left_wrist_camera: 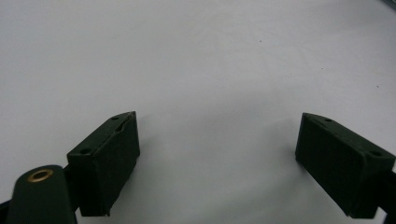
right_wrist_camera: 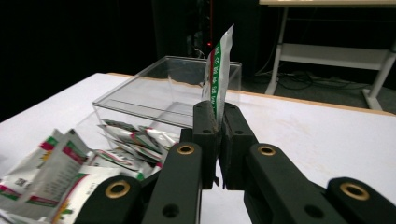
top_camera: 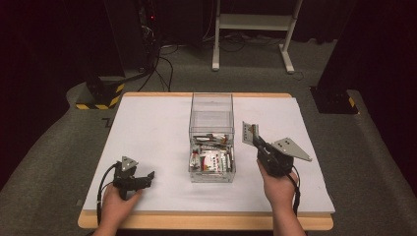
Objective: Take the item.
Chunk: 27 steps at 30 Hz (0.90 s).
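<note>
Foil sachet [right_wrist_camera: 219, 70] pinched upright between pressed-together jaws of right gripper [right_wrist_camera: 218, 140], centre frame, lifted beside clear plastic box [top_camera: 212, 137] of similar packets, probably for sorting. Lower left: left gripper [top_camera: 142, 180] spread, idle on white table [top_camera: 147, 132].

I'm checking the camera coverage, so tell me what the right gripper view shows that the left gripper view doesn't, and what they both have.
Right gripper view alone: the right gripper shut on an upright packet, a clear box with loose packets spilling from it, and a white table frame behind. Left gripper view alone: the left gripper with its jaws wide apart and nothing between them. Both share the white tabletop.
</note>
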Each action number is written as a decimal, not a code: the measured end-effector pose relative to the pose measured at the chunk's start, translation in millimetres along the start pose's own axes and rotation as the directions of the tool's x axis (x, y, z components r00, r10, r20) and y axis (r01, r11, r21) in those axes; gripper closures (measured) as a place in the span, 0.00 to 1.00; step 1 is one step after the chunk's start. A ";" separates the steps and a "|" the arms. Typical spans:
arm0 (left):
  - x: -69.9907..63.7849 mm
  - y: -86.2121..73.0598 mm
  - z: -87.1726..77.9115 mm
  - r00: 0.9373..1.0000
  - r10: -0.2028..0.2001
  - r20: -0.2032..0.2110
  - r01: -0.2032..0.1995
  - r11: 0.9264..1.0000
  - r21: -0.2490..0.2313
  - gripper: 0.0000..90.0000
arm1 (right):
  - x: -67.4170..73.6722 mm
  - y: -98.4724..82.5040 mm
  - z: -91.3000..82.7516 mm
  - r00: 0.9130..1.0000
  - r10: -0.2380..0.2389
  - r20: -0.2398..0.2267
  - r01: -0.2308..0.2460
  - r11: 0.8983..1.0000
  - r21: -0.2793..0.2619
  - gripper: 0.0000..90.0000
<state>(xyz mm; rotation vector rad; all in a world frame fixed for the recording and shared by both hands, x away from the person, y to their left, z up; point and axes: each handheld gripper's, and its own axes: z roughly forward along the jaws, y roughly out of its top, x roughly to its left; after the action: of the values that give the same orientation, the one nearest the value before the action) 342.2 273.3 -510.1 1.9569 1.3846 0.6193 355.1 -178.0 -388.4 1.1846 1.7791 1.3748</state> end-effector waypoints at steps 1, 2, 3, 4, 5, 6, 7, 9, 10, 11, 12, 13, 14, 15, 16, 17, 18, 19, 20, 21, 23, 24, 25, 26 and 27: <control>0.0 0.0 0.0 1.000 0.001 0.000 -0.001 1.000 0.000 0.15 | -4.3 -2.1 2.0 1.000 0.002 0.013 -0.002 1.000 0.005 0.97; 0.0 0.0 0.0 1.000 0.000 0.000 0.000 1.000 0.000 0.15 | -5.6 -2.7 2.6 1.000 0.003 0.017 -0.003 1.000 0.009 0.97; 0.0 0.0 0.0 1.000 0.000 0.000 0.000 1.000 0.000 0.15 | -7.2 -3.6 3.9 1.000 0.002 0.020 -0.002 1.000 0.011 0.97; 0.0 0.0 0.0 1.000 0.000 0.000 0.000 1.000 0.000 0.15 | -8.3 -4.4 5.0 1.000 0.000 0.027 -0.001 1.000 0.016 0.97; 0.0 0.0 0.0 1.000 0.001 0.000 -0.001 1.000 0.000 0.15 | -9.5 -4.9 6.2 1.000 0.002 0.028 -0.002 1.000 0.019 0.97; 0.0 0.0 0.0 1.000 0.001 -0.001 -0.001 1.000 0.000 0.15 | -10.5 -5.1 7.4 1.000 0.003 0.025 -0.004 1.000 0.021 0.97; -0.1 -0.1 0.0 1.000 0.001 0.000 -0.001 1.000 0.000 0.15 | -11.1 -5.0 8.3 1.000 0.002 0.029 -0.003 1.000 0.024 0.97; -0.1 -0.1 0.0 1.000 0.000 -0.001 0.000 1.000 -0.001 0.15 | -12.9 -5.0 11.1 0.999 0.002 0.034 -0.003 1.000 0.026 0.97; -0.1 -0.1 0.0 1.000 0.000 -0.001 0.000 1.000 -0.001 0.15 | -12.9 -5.0 11.1 0.999 0.002 0.034 -0.003 1.000 0.026 0.97; -0.1 0.0 -0.1 1.000 0.002 -0.001 -0.002 1.000 0.001 0.15 | -14.8 -5.5 14.5 0.999 -0.001 0.043 -0.001 0.999 0.032 0.97; -0.1 -0.1 -0.1 1.000 0.002 -0.001 -0.002 1.000 0.000 0.15 | -15.5 -5.8 15.8 0.999 -0.005 0.045 0.003 0.999 0.036 0.97; -0.1 -0.1 -0.1 1.000 0.002 -0.001 -0.002 1.000 0.000 0.15 | -16.1 -6.3 17.9 0.999 -0.008 0.050 0.006 0.999 0.041 0.97; -0.3 -0.1 0.0 1.000 0.000 -0.001 0.000 1.000 0.000 0.15 | -17.1 -7.1 20.4 0.999 -0.010 0.054 0.008 0.999 0.048 0.97; -0.3 -0.1 0.0 1.000 0.000 0.000 0.000 1.000 0.000 0.15 | -18.4 -8.1 23.5 0.998 -0.011 0.054 0.008 0.998 0.056 0.97; -0.1 -0.1 -0.1 1.000 0.002 -0.001 -0.002 1.000 0.001 0.15 | -19.9 -9.1 26.8 0.999 -0.009 0.052 0.005 0.998 0.066 0.97; -0.1 0.0 -0.1 1.000 0.002 -0.001 -0.002 1.000 0.001 0.15 | -21.7 -10.2 30.3 0.999 -0.002 0.048 -0.001 0.997 0.075 0.97; -0.1 0.0 -0.1 1.000 0.002 -0.001 -0.002 1.000 0.001 0.15 | -23.5 -11.2 33.7 0.999 0.002 0.045 -0.006 0.997 0.083 0.97; -0.1 0.0 -0.1 1.000 0.002 -0.001 -0.002 1.000 0.000 0.15 | -24.7 -11.9 36.6 0.999 0.003 0.046 -0.008 0.996 0.094 0.97; -0.1 0.0 -0.1 1.000 0.001 -0.001 -0.001 1.000 0.001 0.15 | -25.7 -12.6 40.3 0.999 -0.001 0.048 -0.004 0.995 0.102 0.97; -0.1 0.0 -0.1 1.000 0.001 -0.001 -0.001 1.000 0.001 0.15 | -25.7 -12.6 40.3 0.999 -0.001 0.048 -0.004 0.995 0.102 0.97; -0.1 -0.1 0.0 1.000 0.001 -0.001 -0.001 1.000 -0.001 0.15 | -28.4 -13.0 47.5 0.999 -0.005 0.053 -0.002 0.993 0.118 0.97; -0.1 -0.1 0.0 1.000 0.001 -0.001 -0.001 1.000 0.000 0.15 | -29.3 -13.1 50.4 0.998 -0.010 0.057 0.003 0.992 0.126 0.97; -0.1 -0.1 0.0 1.000 0.001 -0.001 -0.001 1.000 0.000 0.15 | -30.4 -13.3 53.2 0.998 -0.013 0.059 0.005 0.991 0.131 0.97; -0.1 0.0 0.0 1.000 0.000 -0.001 0.000 1.000 0.000 0.15 | -30.4 -13.3 53.2 0.998 -0.013 0.059 0.005 0.991 0.131 0.97; -0.1 -0.1 0.0 1.000 0.001 -0.001 -0.001 1.000 0.000 0.15 | -31.8 -13.9 60.0 0.998 -0.020 0.064 0.010 0.989 0.151 0.97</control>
<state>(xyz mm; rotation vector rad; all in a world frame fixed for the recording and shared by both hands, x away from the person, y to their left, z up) 342.1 273.3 -510.2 1.9571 1.3846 0.6210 416.1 -181.9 -421.1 1.2775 1.8679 1.1964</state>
